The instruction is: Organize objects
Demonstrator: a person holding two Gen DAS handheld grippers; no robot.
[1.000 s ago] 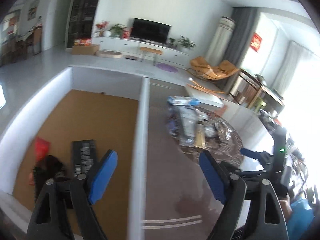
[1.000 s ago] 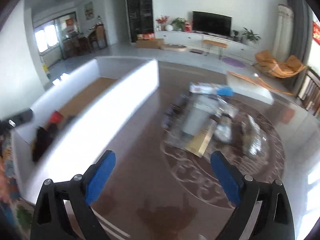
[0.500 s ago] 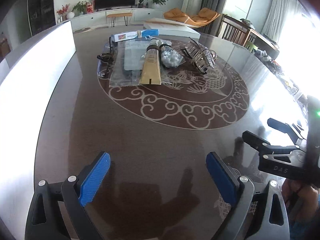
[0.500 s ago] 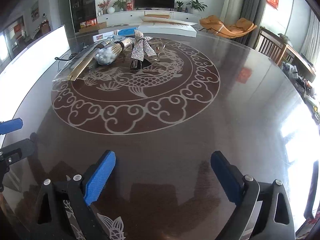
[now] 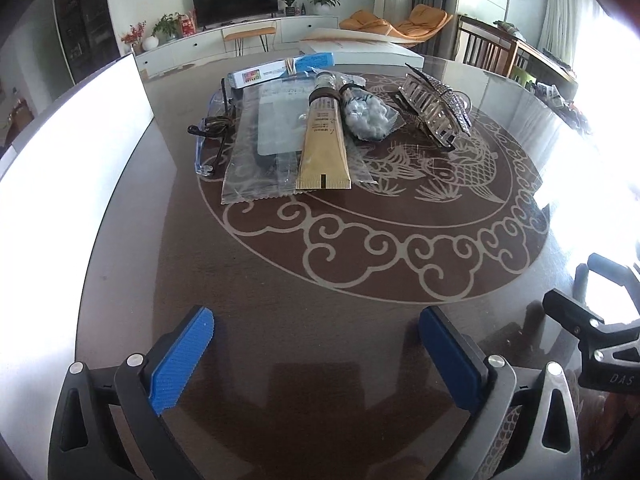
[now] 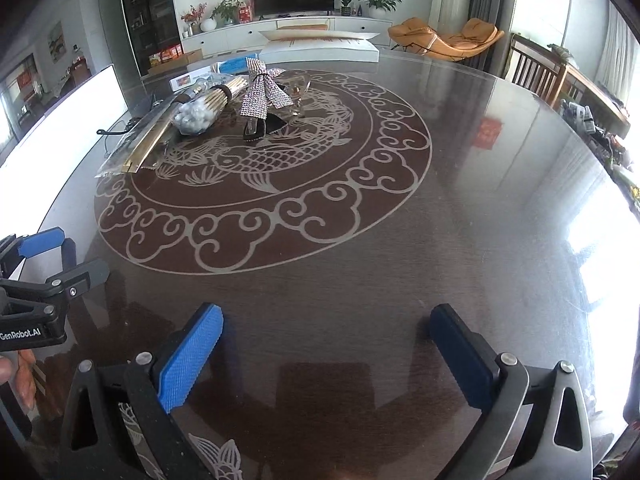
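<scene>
1. Two claws are in view, both empty. The left claw [image 5: 316, 344] has its jaws opening wide with only bare tabletop [image 5: 280, 280] between the blue pads; the right claw [image 6: 326, 344] is likewise opening, nothing between its pads.
2. Both claws are tilted down over the near edge of the tabletop, well apart from the objects, which lie grouped at the far left of the etched fish medallion.
3. Location of task items, left wrist view: a gold tube [image 5: 323, 148] lies flat, partly over a clear plastic packet [image 5: 264, 148]; a bag of cotton balls [image 5: 370, 114] sits just beside the tube's cap end; a rhinestone hair clip [image 5: 436, 108] lies to the right of the bag; a blue-and-white box [image 5: 280, 70] lies behind; a pair of glasses [image 5: 208, 136] sits at the left edge of the packet.
4. Judgement on the step in hand: this is an approach. The tube appears the easiest first pick, being nearest and uppermost. Advise closing across its narrow width, near mid-length, so the packet beneath is not dragged along.
5. Judgement: the hair clip is irregular and glossy; grip its solid body, not the bow.
6. Hard to make out: the packet's contents, the print on the box, and a bundle of sticks [image 6: 224, 98] seen only from the right wrist.
7. Cut off: a white panel [image 5: 72, 128] at left, purpose unclear; no destination container is visible.
</scene>
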